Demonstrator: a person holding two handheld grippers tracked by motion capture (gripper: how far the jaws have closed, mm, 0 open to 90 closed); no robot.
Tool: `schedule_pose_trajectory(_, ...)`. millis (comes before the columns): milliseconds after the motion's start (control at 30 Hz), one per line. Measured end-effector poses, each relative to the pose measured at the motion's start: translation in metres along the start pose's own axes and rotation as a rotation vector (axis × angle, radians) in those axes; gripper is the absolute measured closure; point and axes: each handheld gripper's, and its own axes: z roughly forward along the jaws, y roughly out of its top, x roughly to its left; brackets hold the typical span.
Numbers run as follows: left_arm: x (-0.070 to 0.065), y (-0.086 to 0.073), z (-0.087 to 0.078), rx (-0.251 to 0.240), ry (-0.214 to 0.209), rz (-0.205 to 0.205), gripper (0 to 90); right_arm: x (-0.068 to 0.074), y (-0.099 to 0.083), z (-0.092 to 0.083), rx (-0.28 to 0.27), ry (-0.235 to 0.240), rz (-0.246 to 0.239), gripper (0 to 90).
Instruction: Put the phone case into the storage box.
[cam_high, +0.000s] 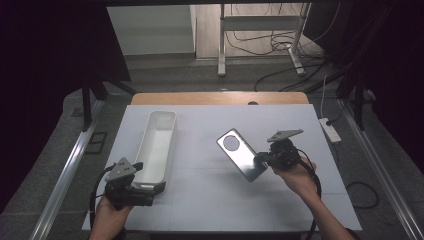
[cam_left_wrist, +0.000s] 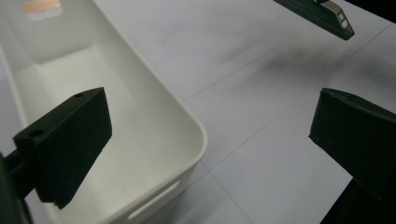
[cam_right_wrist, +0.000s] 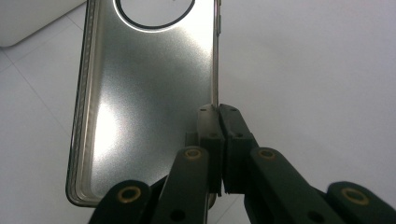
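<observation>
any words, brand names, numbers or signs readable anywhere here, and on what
None can be read.
The phone case clamped in the right claw is plain grey with a round cutout, no print.
The white tray is unmarked; an orange patch at its far end, seen in the left gripper view, is too blurred to tell whether it bears text.

Taking the tray as the marker: it lies lengthwise on the table, toward the left side. At its near end sits the left gripper, one jaw over the tray's inside, the other outside. Well off to the tray's right, the phone case is up off the table, pinched along its edge by the right gripper.
</observation>
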Motion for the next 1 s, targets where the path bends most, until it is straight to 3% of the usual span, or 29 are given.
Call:
schedule_pose_trajectory(367,-0.011,0.023,0.032,0.008,-0.079,0.002,0.1,0.001,0.001,-0.001,-0.013,-0.007,-0.006,88.5)
schedule_pose_trajectory(633,-0.015,0.037,0.056,0.005,-0.150,-0.024,0.1,0.003,0.003,-0.001,-0.024,-0.009,-0.019,88.5)
schedule_pose_trajectory(1000,-0.021,0.049,0.080,0.030,-0.188,-0.006,0.1,0.006,0.004,-0.002,-0.041,-0.014,-0.028,88.5)
